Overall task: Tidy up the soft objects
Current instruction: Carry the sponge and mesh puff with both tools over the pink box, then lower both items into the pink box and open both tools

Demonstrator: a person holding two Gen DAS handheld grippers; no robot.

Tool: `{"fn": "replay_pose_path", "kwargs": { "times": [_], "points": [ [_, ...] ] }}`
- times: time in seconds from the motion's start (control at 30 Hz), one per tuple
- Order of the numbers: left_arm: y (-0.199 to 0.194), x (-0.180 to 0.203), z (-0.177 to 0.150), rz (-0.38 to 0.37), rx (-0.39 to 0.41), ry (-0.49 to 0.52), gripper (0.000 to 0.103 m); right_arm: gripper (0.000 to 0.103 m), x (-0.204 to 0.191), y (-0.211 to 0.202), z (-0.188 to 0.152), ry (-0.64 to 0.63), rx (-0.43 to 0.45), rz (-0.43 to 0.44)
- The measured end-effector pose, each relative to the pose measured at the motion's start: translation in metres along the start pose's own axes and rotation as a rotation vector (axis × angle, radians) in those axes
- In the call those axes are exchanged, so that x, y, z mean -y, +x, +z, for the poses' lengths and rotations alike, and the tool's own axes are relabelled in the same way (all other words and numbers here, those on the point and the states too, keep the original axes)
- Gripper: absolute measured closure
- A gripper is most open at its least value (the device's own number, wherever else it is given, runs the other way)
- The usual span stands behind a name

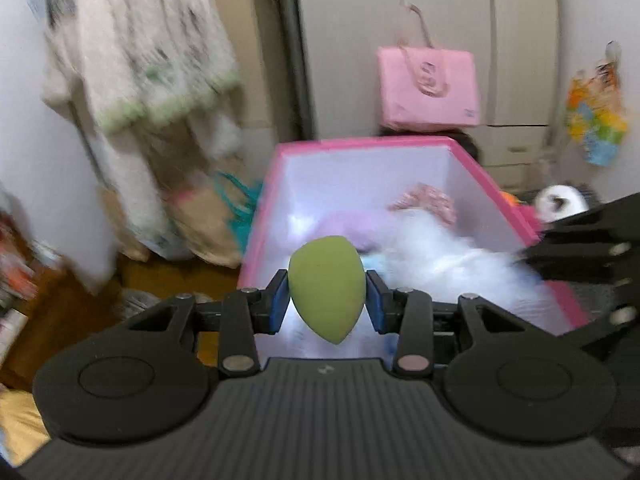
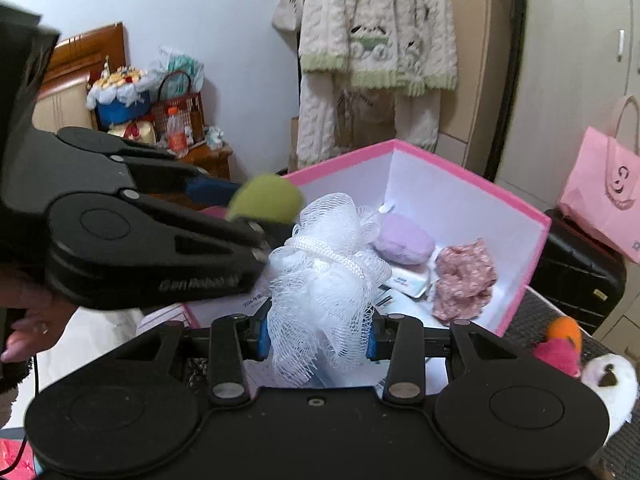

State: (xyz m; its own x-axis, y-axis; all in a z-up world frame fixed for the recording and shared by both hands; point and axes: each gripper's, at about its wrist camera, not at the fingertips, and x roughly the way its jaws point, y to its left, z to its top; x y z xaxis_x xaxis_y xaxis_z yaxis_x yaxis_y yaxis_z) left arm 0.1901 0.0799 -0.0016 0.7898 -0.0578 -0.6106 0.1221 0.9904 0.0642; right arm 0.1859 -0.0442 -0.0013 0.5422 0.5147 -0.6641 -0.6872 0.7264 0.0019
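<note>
Left wrist view: the left gripper (image 1: 327,295) pinches a green makeup sponge (image 1: 327,287) above the pink box (image 1: 360,145). Right wrist view: the right gripper (image 2: 318,336) clamps a white mesh loofah (image 2: 326,276) over the same box, beside a lilac sponge (image 2: 404,240); with the 2 grippers crowded together, they could bump and knock an item outside.

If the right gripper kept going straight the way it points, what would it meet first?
Probably the box floor. The right gripper, shut on the white loofah, points into the pink box. Ahead lie a purple sponge and pink cloth; depth is unclear, so the sponge might come first.
</note>
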Motion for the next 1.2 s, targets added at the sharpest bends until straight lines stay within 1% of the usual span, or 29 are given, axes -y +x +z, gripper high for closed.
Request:
{"fn": "replay_pose_path", "kwargs": {
  "times": [0.03,0.17,0.23,0.27,0.33,0.37,0.43,0.47,0.57,0.67,0.73,0.9,1.2],
  "points": [
    [0.003,-0.002,0.001,-0.019,-0.014,-0.012,0.064,0.058,-0.001,0.005,0.000,-0.004,-0.013,-0.001],
    [0.014,-0.005,0.002,-0.003,-0.030,-0.007,0.064,0.057,0.001,0.021,0.005,0.000,-0.038,0.007],
    [0.020,-0.009,0.004,-0.003,-0.048,-0.015,0.064,0.052,0.003,0.025,0.009,0.015,-0.054,0.035],
    [0.019,-0.011,0.002,0.004,-0.052,-0.018,0.062,0.052,0.004,0.027,0.010,0.015,-0.057,0.037],
    [0.021,-0.013,0.003,0.019,-0.055,-0.019,0.058,0.045,0.001,0.030,0.012,0.007,-0.062,0.032],
    [0.020,-0.013,0.002,0.012,-0.054,-0.023,0.057,0.043,0.001,0.030,0.014,0.007,-0.066,0.034],
    [0.018,-0.016,0.003,-0.013,-0.060,-0.033,0.051,0.029,-0.001,0.030,0.015,0.004,-0.067,0.037],
    [0.014,-0.014,0.002,-0.012,-0.058,-0.032,0.047,0.028,-0.002,0.029,0.016,0.002,-0.064,0.029],
    [0.006,-0.014,0.003,-0.002,-0.042,-0.015,0.044,0.028,-0.004,0.027,0.017,-0.008,-0.062,0.019],
    [-0.004,-0.018,0.004,-0.024,-0.037,-0.025,0.042,0.024,-0.006,0.022,0.018,-0.009,-0.058,0.025],
    [-0.012,-0.021,0.004,-0.034,-0.033,-0.038,0.040,0.020,-0.008,0.019,0.019,-0.016,-0.050,0.021],
    [-0.034,-0.023,0.005,-0.011,0.008,-0.030,0.039,0.018,-0.016,0.005,0.019,-0.040,-0.031,0.008],
    [-0.068,-0.016,0.005,0.000,0.057,-0.006,0.034,0.018,-0.023,-0.030,0.014,-0.051,0.013,-0.025]
  ]
}}
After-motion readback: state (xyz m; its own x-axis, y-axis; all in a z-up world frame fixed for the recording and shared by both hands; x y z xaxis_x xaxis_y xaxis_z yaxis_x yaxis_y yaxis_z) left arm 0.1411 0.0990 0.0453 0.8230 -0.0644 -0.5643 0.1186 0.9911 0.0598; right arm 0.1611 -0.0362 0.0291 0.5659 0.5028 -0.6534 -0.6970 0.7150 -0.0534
